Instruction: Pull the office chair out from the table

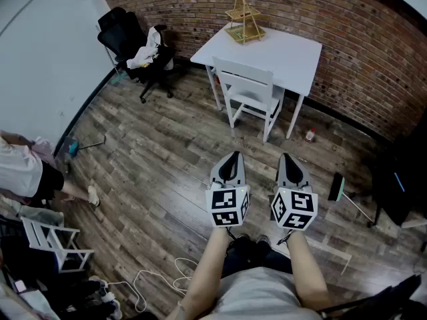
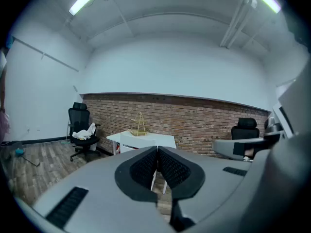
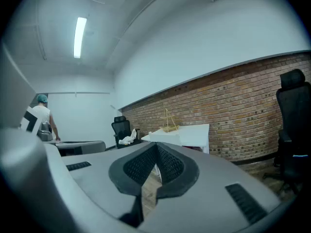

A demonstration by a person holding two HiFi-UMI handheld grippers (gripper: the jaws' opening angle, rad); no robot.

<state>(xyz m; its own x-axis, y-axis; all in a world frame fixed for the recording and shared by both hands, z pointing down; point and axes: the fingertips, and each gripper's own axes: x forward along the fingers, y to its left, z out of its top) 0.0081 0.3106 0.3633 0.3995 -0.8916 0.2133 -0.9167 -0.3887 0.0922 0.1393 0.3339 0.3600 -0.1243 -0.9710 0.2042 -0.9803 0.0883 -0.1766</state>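
A white wooden chair (image 1: 250, 92) is tucked under the white table (image 1: 287, 52) by the brick wall; a gold wire rack (image 1: 243, 22) stands on the table. A black office chair (image 1: 130, 39) with white cloth on its seat stands apart in the back left corner, also visible in the left gripper view (image 2: 79, 130) and the right gripper view (image 3: 121, 129). My left gripper (image 1: 231, 157) and right gripper (image 1: 289, 159) are side by side over the wood floor, well short of the table. Both are shut and hold nothing, pads together (image 2: 157, 152) (image 3: 156, 148).
A person (image 1: 23, 172) sits at the left edge. A small white chair (image 1: 53, 239) and loose cables (image 1: 143, 289) lie at the lower left. A mop (image 1: 83, 145), a bottle (image 1: 310, 135) and a green-headed tool (image 1: 339, 189) are on the floor. Another black chair (image 3: 291, 125) is at the right.
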